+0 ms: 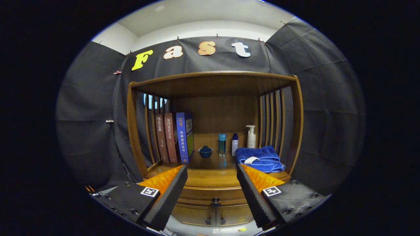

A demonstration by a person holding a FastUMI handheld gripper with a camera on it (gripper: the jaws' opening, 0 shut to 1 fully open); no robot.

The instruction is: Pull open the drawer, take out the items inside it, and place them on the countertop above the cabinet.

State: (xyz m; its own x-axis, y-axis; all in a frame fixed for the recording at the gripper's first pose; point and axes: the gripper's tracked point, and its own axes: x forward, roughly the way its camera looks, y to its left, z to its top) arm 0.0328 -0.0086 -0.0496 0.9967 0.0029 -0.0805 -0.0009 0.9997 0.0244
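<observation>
**Claw held wide before the closed drawer**

The claw (212, 183) is held level and pointed straight at the wooden cabinet (213, 137), its two black-padded fingers (169, 193) spread wide apart with nothing between them but the view of the cabinet front. Nothing is touched by either finger; the claw is released.

On the left of the cabinet's table (210, 175), three books (174, 137) are stood upright against the slatted side, spines facing outward, their long axes vertical. Just right of them a small dark blue lidded bowl (205, 151) is set, followed by a teal bottle (222, 144), a small white bottle with a blue cap (235, 144) and a white pump bottle (251, 137), all upright near the far wall. On the right a folded blue towel (261, 159) is laid flat, near the right slats.

The drawer (213, 193) is seen below the table's front edge, between the fingers and beyond their tips. Its long axis runs left to right, its face is turned toward the claw, and it is closed. A small dark knob (215, 200) is seen at its middle. Under it, two cabinet doors (215, 214) are shut.
</observation>
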